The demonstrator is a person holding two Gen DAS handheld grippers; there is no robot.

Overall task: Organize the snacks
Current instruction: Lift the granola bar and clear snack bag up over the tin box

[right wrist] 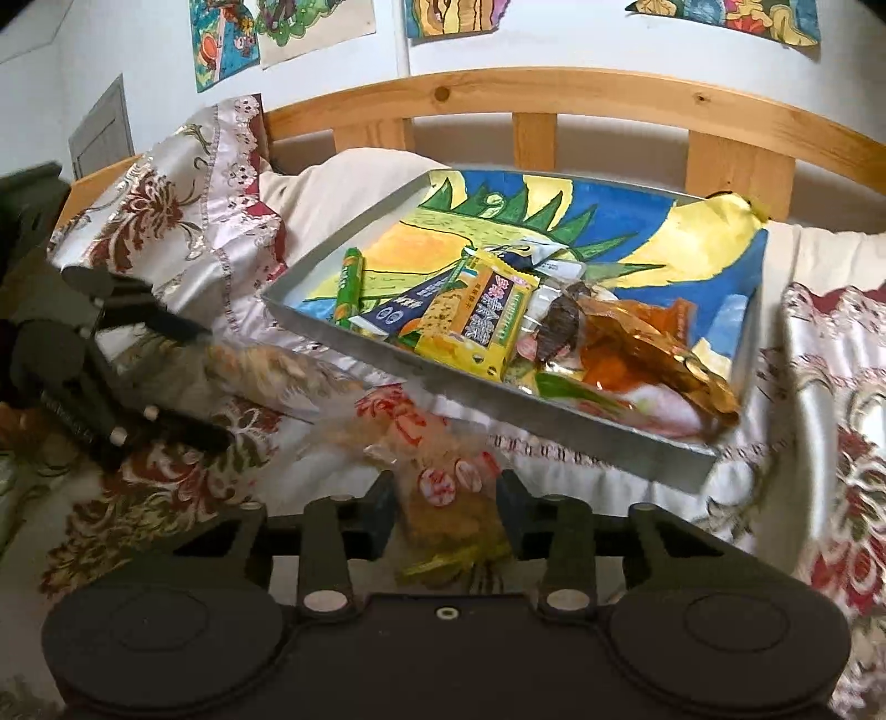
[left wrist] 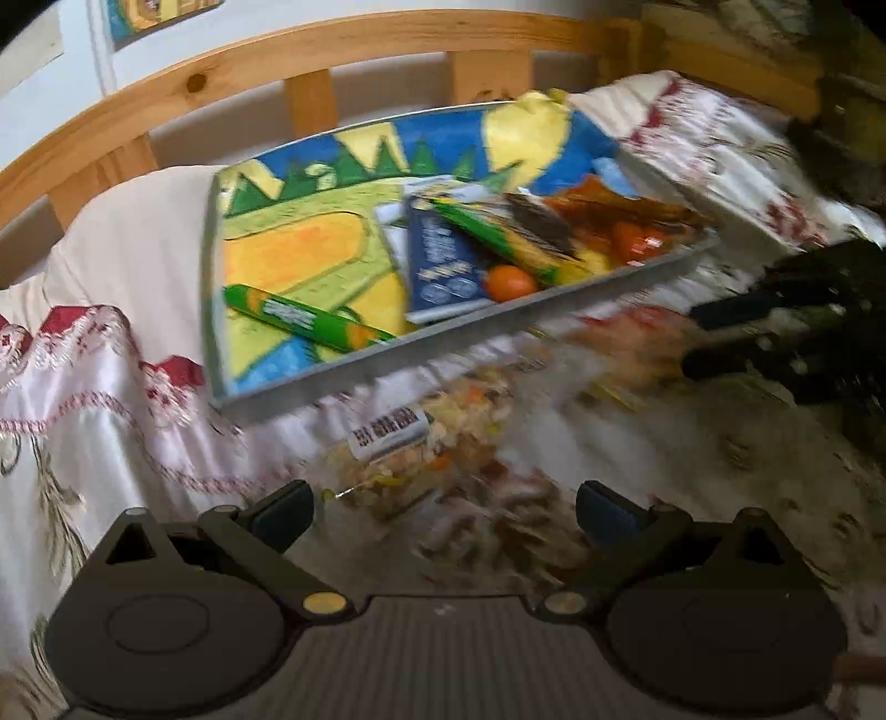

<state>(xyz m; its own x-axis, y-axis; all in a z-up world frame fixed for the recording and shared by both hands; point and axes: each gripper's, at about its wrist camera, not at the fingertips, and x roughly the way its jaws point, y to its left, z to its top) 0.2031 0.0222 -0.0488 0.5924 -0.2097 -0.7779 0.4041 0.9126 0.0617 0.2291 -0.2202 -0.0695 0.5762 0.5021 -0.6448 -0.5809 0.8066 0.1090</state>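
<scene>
A grey tray (left wrist: 443, 354) (right wrist: 498, 412), lined with a colourful drawing, rests on the bed. It holds a green stick pack (left wrist: 299, 318) (right wrist: 349, 288), a dark blue packet (left wrist: 443, 260), a yellow packet (right wrist: 476, 321) and orange wrappers (right wrist: 653, 343). My right gripper (right wrist: 448, 509) (left wrist: 689, 342) is shut on a clear snack bag with red round marks (right wrist: 443, 482), just in front of the tray. My left gripper (left wrist: 443, 512) (right wrist: 216, 387) stands open over a clear bag of mixed snacks with a white label (left wrist: 387, 437) (right wrist: 260, 365), pads apart from it.
A white bedspread with red flower embroidery (right wrist: 166, 221) covers the bed in folds around the tray. A wooden headboard (right wrist: 554, 94) runs behind it, with children's drawings (right wrist: 221, 44) on the wall above. The left wrist view is blurred.
</scene>
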